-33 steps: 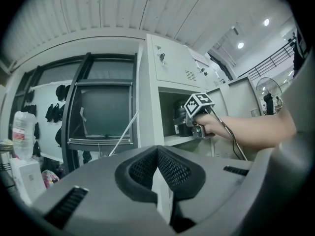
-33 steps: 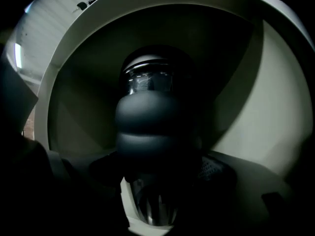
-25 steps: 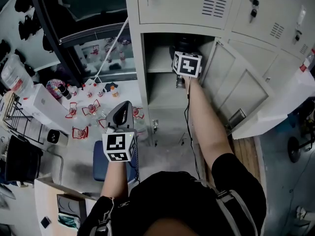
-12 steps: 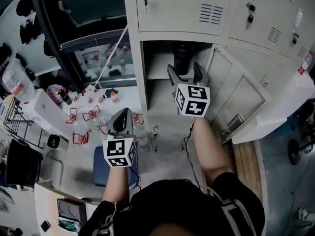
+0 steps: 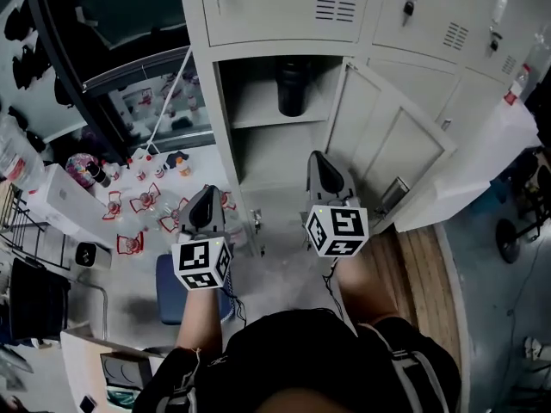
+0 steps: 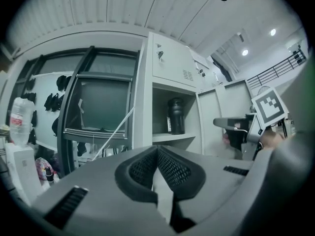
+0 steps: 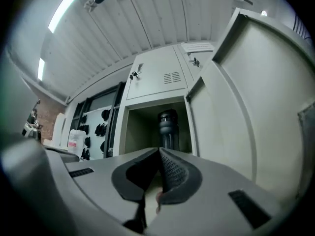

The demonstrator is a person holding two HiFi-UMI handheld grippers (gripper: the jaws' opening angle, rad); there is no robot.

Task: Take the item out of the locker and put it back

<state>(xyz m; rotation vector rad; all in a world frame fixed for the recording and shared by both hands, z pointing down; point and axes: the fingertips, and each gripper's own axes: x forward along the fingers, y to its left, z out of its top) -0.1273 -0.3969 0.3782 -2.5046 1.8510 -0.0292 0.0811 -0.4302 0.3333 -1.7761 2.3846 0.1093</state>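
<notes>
A black bottle point(image 5: 291, 84) stands upright on the upper shelf of the open grey locker point(image 5: 225, 119); it also shows as the bottle point(image 6: 175, 116) in the left gripper view and the bottle point(image 7: 167, 128) in the right gripper view. My right gripper point(image 5: 318, 163) is outside the locker, below the shelf and in front of the lower compartment, shut with nothing between its pads. My left gripper point(image 5: 207, 201) hangs to the left of the locker, shut and empty too. The locker door point(image 5: 392, 149) is swung open to the right.
To the left is a white surface with small bottles and red-marked stands point(image 5: 142, 205), a white box point(image 5: 60, 198) and a blue stool point(image 5: 172, 286). Shut lockers point(image 5: 284, 7) sit above and to the right. A wooden strip point(image 5: 430, 269) runs along the floor at the right.
My right gripper has come back out of the upper compartment and down toward me, and its jaws have gone from wide apart to shut. The bottle stays on the shelf. The left gripper barely moved.
</notes>
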